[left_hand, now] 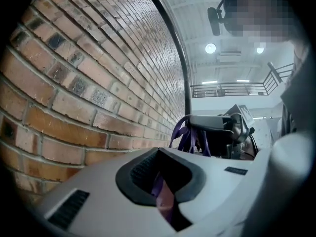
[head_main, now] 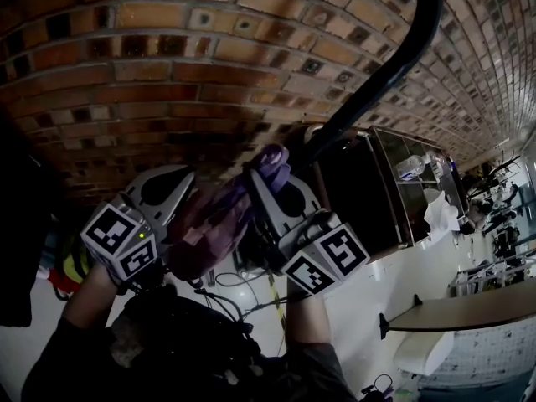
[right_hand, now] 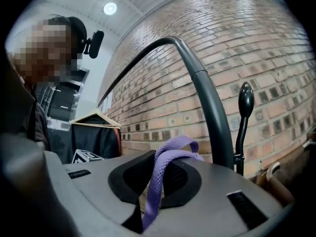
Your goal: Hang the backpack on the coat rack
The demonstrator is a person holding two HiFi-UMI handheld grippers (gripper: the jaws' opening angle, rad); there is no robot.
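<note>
L gripper (left_hand: 161, 180) pinches thin purple strap (left_hand: 164, 198) of purple fabric backpack (head_main: 205, 224), jaws near-closed. R gripper (right_hand: 154, 184) clamps purple woven loop (right_hand: 175, 149) beside curved black metal coat-rack bar (right_hand: 219, 132).

The strap (right_hand: 154, 189) is purple, the coat rack (right_hand: 211, 107) black, the brick wall (head_main: 167, 74) reddish-brown with pale mortar lines.

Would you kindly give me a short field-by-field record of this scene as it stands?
Setting: brick wall behind a black coat rack arm
Backpack: purple backpack held up between both grippers, not seen hooked on the rack
Left hand: left hand-held gripper shut on the purple strap
Right hand: right hand-held gripper shut on the strap's loop, close beside the rack arm
Nearby: knob-topped peg
</note>
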